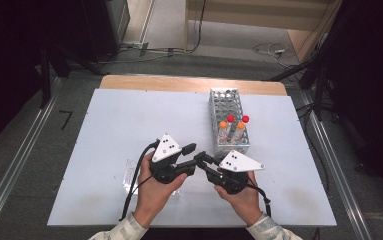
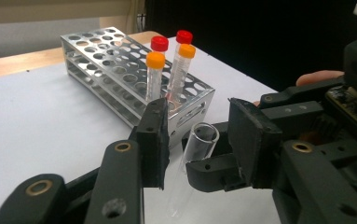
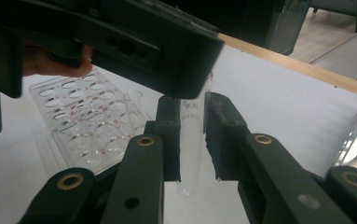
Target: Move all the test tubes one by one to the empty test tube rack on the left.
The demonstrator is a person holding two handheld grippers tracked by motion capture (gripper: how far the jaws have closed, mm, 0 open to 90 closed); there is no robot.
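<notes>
A clear uncapped tube (image 3: 191,154) stands upright between the pads of my right gripper (image 3: 192,135), which is shut on it. In the left gripper view the tube's open rim (image 2: 202,134) sits between the pads of my left gripper (image 2: 198,144), with a gap on each side, so that gripper is open around it. From above, my left gripper (image 1: 191,156) and right gripper (image 1: 203,161) meet tip to tip at the front middle of the table, just in front of the metal rack (image 1: 227,120).
The metal rack (image 2: 115,70) holds two orange-capped tubes (image 2: 155,70) and two red-capped tubes (image 2: 183,37) at its near end. A clear plastic rack (image 3: 87,121) lies flat on the white table top (image 1: 119,120) under the left hand.
</notes>
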